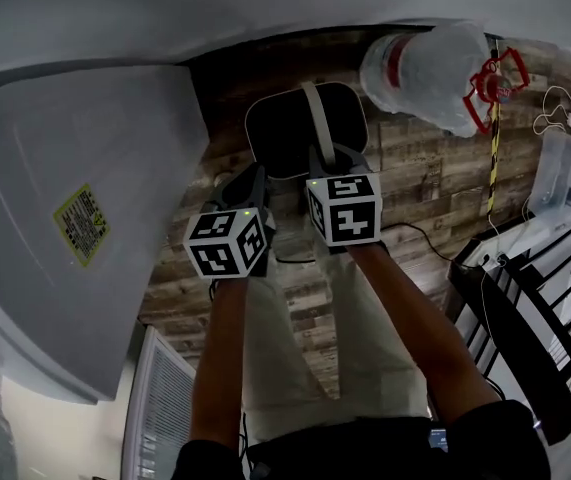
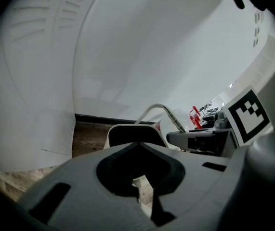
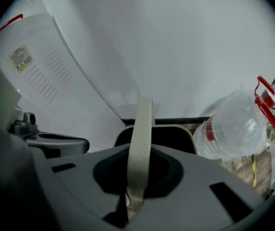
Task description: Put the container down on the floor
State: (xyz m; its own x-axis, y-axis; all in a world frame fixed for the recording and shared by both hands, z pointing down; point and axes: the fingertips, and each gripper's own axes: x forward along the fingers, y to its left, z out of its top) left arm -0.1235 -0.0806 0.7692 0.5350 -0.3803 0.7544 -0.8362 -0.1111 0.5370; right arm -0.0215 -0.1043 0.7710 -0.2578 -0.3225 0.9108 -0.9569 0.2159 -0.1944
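The right gripper (image 1: pixel 330 160) is squeezed tight on the pale handle (image 1: pixel 315 118) of the container (image 1: pixel 280 138), a dark tub with a light rim. It holds the handle at the top, so the container hangs straight down under it and does not tip.

The left gripper (image 1: pixel 255 182) is just beside the container's near edge, on its left. Its jaws are pressed together with nothing in them (it looks like a spare helper, ready to steady the tub).

The container is over the wooden floor (image 1: pixel 405 168). It cannot be told whether its bottom touches the boards.

A big clear water bottle (image 1: pixel 420 63) is to the right of the container. A large white machine (image 1: pixel 65 218) is to its left. The bare spot between them seems the safe place to set it down. The job looks almost done. The grip should let go only when the tub rests flat.
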